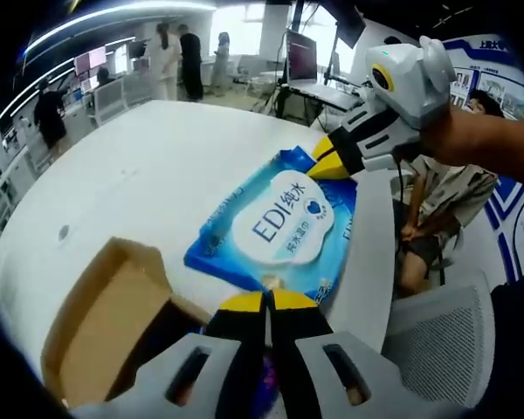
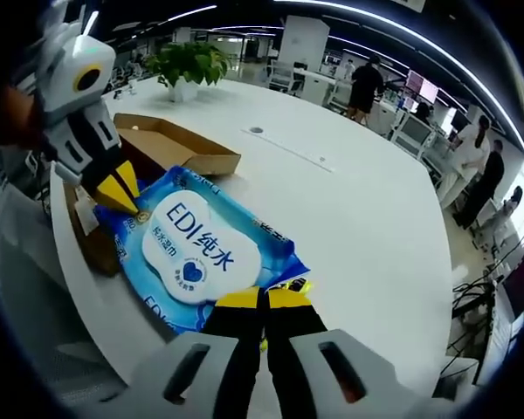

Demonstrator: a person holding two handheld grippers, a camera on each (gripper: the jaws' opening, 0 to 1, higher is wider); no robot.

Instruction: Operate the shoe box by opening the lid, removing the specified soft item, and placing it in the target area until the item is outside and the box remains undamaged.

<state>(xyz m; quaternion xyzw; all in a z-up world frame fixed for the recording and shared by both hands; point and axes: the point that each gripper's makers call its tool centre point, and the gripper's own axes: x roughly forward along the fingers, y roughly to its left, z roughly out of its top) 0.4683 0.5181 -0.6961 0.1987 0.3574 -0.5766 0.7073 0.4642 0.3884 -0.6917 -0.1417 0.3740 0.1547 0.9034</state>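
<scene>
Both my left gripper (image 1: 268,301) and right gripper (image 2: 264,298) pinch the wipes pack (image 1: 279,225), out of the open shoe box (image 1: 105,319), near the table (image 1: 148,166) edge. Next I set it down and let go.

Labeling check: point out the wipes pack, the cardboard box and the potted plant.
wipes pack (image 2: 196,249): right gripper view, on its white label flap.
cardboard box (image 1: 105,319): left gripper view, on the open brown flap.
potted plant (image 2: 188,63): right gripper view, on its green leaves, at the table's far end.
</scene>
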